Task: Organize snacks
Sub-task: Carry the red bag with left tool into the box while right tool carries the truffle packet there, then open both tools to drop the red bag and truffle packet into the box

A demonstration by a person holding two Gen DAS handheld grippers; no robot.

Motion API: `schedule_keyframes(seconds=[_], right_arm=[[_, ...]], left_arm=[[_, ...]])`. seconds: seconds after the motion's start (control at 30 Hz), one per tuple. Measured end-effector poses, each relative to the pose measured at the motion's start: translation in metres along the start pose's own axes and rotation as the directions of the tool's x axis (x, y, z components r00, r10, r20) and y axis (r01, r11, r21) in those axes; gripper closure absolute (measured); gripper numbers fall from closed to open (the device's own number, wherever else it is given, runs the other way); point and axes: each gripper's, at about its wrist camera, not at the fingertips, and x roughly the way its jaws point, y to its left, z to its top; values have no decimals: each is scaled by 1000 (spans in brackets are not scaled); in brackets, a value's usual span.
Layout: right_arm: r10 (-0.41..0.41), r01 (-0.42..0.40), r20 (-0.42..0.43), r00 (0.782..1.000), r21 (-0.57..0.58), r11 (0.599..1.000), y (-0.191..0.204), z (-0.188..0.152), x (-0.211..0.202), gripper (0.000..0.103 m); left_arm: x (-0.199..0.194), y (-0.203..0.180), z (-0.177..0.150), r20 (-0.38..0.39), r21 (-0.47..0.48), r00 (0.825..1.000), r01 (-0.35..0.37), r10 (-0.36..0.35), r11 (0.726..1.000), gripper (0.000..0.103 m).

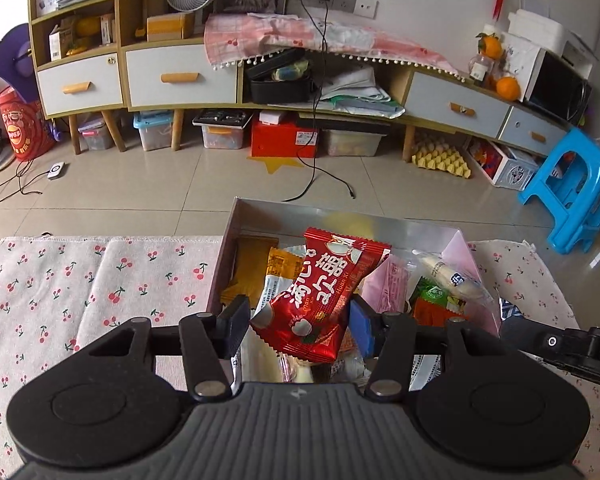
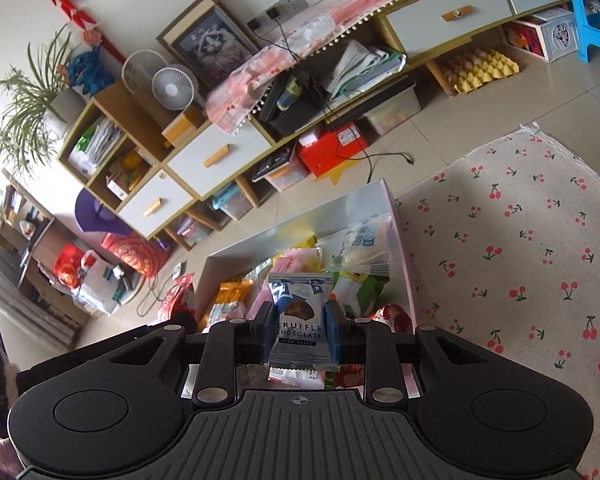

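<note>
A pink-walled box (image 1: 225, 256) holding several snack packets sits on the cherry-print cloth (image 1: 100, 280). My left gripper (image 1: 300, 320) is shut on a red snack packet (image 1: 324, 292) with white lettering, held tilted above the box's near end. In the right wrist view, my right gripper (image 2: 300, 330) is shut on a grey-blue truffle chocolate packet (image 2: 298, 320), held upright over the same box (image 2: 400, 240). Part of the right gripper (image 1: 560, 348) shows at the right edge of the left wrist view. Orange, pink, green and clear packets lie inside the box.
Tiled floor lies beyond the cloth, with a loose black cable (image 1: 320, 176). A long cabinet (image 1: 180, 76) with drawers lines the wall, storage bins under it. A blue plastic stool (image 1: 572, 200) stands at the right. The cherry-print cloth (image 2: 520, 260) spreads to the right of the box.
</note>
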Motion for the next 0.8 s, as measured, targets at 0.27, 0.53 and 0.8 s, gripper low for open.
schedule_keyframes(seconds=[0.27, 0.53, 0.8], right_arm=[[-13, 13, -14, 1000, -1, 1000, -3, 14, 23, 78], [-29, 28, -16, 999, -6, 1000, 3, 38, 61, 77], [-55, 55, 3, 999, 1, 999, -4, 44, 77, 73]], left_arm=[[16, -10, 9, 3, 11, 1000, -20, 20, 1000, 53], [27, -17, 10, 26, 20, 1000, -15, 15, 1000, 53], [35, -29, 8, 46, 110, 999, -11, 6, 994, 57]])
